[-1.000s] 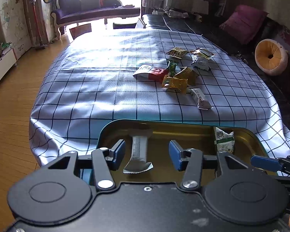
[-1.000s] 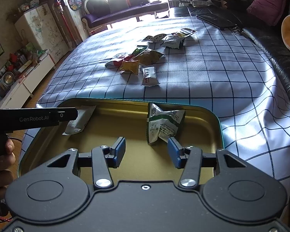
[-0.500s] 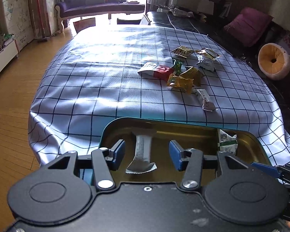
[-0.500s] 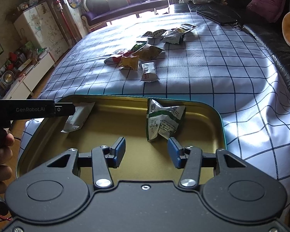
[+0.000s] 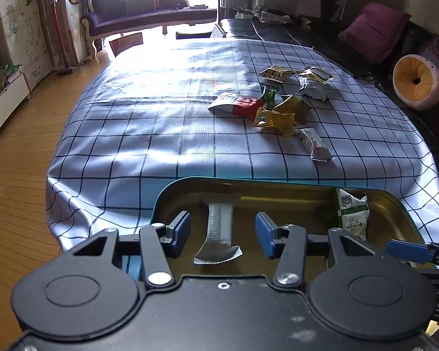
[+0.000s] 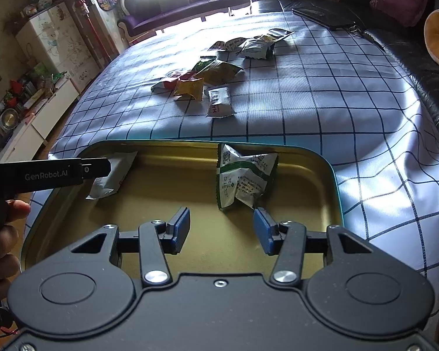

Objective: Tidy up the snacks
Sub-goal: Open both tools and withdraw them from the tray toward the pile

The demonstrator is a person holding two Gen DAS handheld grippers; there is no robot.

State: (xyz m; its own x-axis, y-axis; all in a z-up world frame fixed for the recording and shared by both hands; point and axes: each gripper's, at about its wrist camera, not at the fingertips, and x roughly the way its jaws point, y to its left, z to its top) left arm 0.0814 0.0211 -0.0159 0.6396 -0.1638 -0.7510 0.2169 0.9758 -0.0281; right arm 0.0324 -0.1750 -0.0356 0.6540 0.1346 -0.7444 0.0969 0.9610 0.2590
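Observation:
A gold tin tray with a teal rim (image 5: 395, 204) (image 6: 307, 158) sits at the near edge of the checked tablecloth. In it lie a white stick packet (image 5: 219, 228) (image 6: 114, 175) and a green-and-white packet (image 5: 352, 216) (image 6: 245, 181). My left gripper (image 5: 222, 235) is open and empty above the stick packet. My right gripper (image 6: 221, 229) is open and empty just short of the green-and-white packet. Several loose snack packets (image 5: 275, 108) (image 6: 207, 79) lie in a cluster on the cloth beyond the tray.
The left gripper's body (image 6: 49, 174) reaches in over the tray's left side in the right wrist view. A black sofa (image 6: 418, 55) runs along the table's right side. A wooden floor (image 5: 20, 175) lies to the left.
Both grippers have drawn back and risen slightly over the tray, still open. The packets in the tray have not moved.

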